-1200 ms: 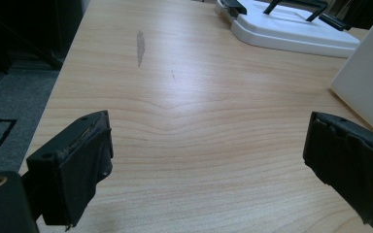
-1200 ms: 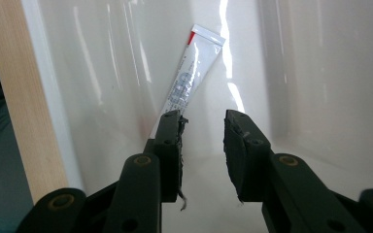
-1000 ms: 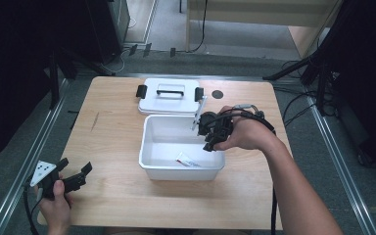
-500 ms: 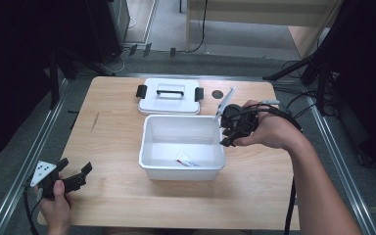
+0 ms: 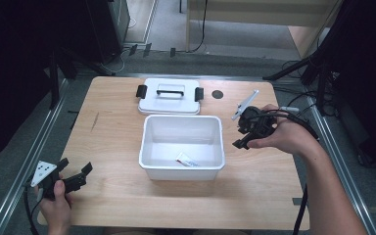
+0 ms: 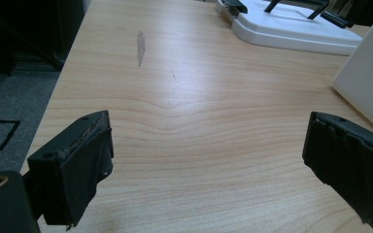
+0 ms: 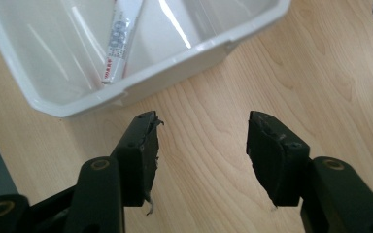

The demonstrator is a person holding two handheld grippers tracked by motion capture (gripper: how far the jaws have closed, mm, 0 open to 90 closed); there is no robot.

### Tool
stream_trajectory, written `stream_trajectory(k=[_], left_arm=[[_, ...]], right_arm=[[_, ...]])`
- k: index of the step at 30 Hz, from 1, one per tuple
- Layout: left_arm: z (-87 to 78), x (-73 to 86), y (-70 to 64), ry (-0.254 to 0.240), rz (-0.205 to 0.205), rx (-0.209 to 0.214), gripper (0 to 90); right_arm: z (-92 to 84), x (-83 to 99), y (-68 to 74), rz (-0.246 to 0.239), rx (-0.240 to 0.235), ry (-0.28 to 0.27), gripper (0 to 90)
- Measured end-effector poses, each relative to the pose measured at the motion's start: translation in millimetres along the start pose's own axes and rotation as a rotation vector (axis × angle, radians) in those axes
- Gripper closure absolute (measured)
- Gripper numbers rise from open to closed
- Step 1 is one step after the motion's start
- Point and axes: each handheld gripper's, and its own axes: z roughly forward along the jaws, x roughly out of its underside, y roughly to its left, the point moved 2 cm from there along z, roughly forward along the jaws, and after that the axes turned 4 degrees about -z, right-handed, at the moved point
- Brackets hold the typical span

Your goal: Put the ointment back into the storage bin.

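Right tool (image 7: pixel 201 145) beside white bin (image 5: pixel 149 152), jaws just opening, empty.
Tube (image 7: pixel 121 36) lies in bin (left tool (image 6: pixel 209 160) wide open over counter (image 5: pixel 254 196)).

white bin (image 5: pixel 149 147) sits mid table (image 5: pixel 117 200), a small tube (image 5: pixel 187 160) lying flat on its floor toward the near wall. white lid (image 5: pixel 169 102) with black handle and clips lies just beyond the bin's far edge. right gripper (image 5: pixel 240 133) is right of the bin, clear of its rim, jaws just been opening with nothing between them. left gripper (image 5: pixel 76 173) is at the near-left corner, jaws apart and empty, well away from the bin. dark round spot (image 5: pixel 218 94) right of the lid.
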Motion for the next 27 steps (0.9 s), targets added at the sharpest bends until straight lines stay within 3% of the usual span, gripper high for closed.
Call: stream_trajectory(k=[6, 8, 10, 15, 16, 17, 18, 19, 24, 27], left_arm=[[0.1, 0.0, -0.1, 0.001, 0.001, -0.001, 4.6], [0.1, 0.0, -0.1, 0.001, 0.002, -0.001, 4.6], [0.1, 0.0, -0.1, 0.0, 0.001, -0.001, 4.6], [0.2, 0.0, -0.3, 0.002, 0.005, -0.003, 4.6], [0.2, 0.0, -0.3, 0.002, 0.005, -0.003, 4.6], [0.2, 0.0, -0.3, 0.002, 0.005, -0.003, 4.6], [0.2, 0.0, -0.4, 0.003, 0.006, -0.004, 4.6], [0.4, 0.0, -0.5, 0.002, 0.008, -0.004, 4.6], [0.1, 0.1, -0.9, 0.005, 0.009, -0.003, 4.6], [0.2, 0.1, -1.0, 0.006, 0.01, -0.004, 4.6]], right_arm=[[12.0, 21.0, -6.0, 0.096, 0.036, -0.026, 30.2], [14.6, 24.8, -6.9, 0.109, 0.041, -0.037, 28.8], [21.4, 36.6, -8.9, 0.18, 0.057, -0.061, 28.0], [31.7, 55.3, -10.5, 0.228, 0.145, -0.109, 22.0], [31.7, 55.3, -10.5, 0.228, 0.145, -0.109, 22.0], [35.8, 61.8, -9.5, 0.268, 0.168, -0.12, 19.7], [35.8, 61.8, -9.5, 0.268, 0.168, -0.12, 19.7], [41.3, 68.1, -8.8, 0.305, 0.163, -0.137, 16.3], [55.7, 86.6, -8.2, 0.391, 0.195, -0.189, 8.2], [62.6, 99.3, -8.7, 0.466, 0.2, -0.231, 2.0]])
